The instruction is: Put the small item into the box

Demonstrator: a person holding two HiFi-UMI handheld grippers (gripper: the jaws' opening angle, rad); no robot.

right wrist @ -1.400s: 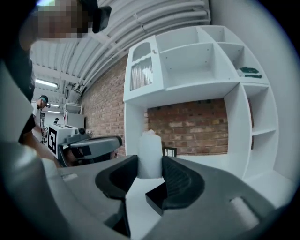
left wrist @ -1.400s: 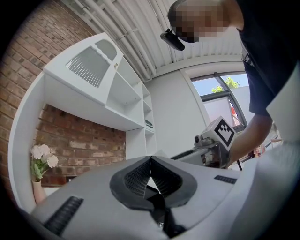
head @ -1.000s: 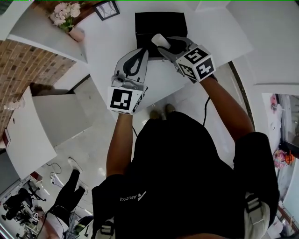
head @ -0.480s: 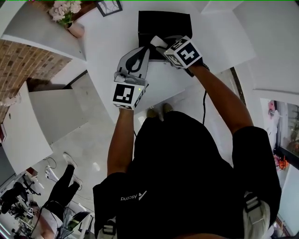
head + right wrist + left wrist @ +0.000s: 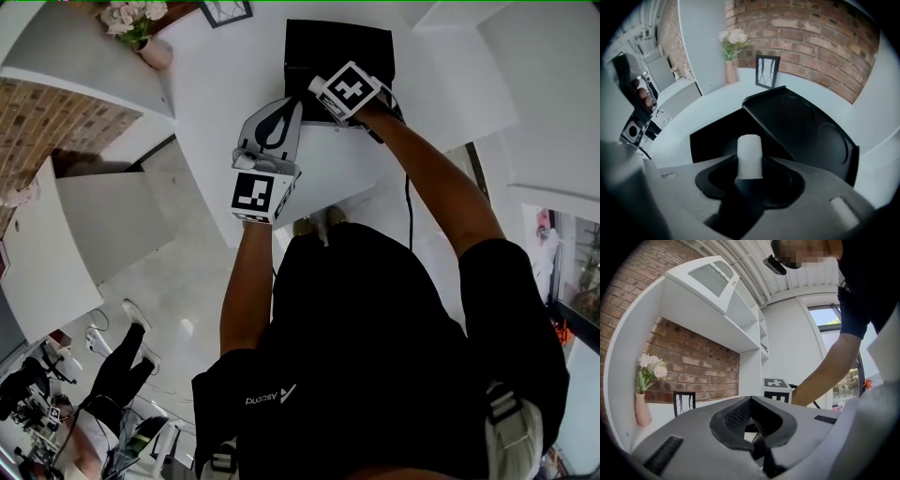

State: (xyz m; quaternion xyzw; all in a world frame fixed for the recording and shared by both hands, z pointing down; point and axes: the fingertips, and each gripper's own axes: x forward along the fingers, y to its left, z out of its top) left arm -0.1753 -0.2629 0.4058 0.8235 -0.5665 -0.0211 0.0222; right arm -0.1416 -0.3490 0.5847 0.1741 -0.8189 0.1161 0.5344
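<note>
Your right tongs [image 5: 749, 174] clamp the white cylinder [image 5: 749, 152], long axis pointing along the jaws. The open black box [image 5: 715, 140] lies just ahead, below (left tongs [image 5: 751, 401] closed, empty, farther back).

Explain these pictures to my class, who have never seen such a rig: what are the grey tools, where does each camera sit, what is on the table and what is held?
A person holds a two-jaw gripper in each hand; the marker cubes are part of them. The head view looks down from a camera on the person's head. The other two views come from cameras riding on each gripper, looking along its jaws. On the white table stand an open black box, a vase of flowers and a small frame. The right gripper is shut on a white cylinder, pointed at the box. The left gripper is shut and empty.
</note>
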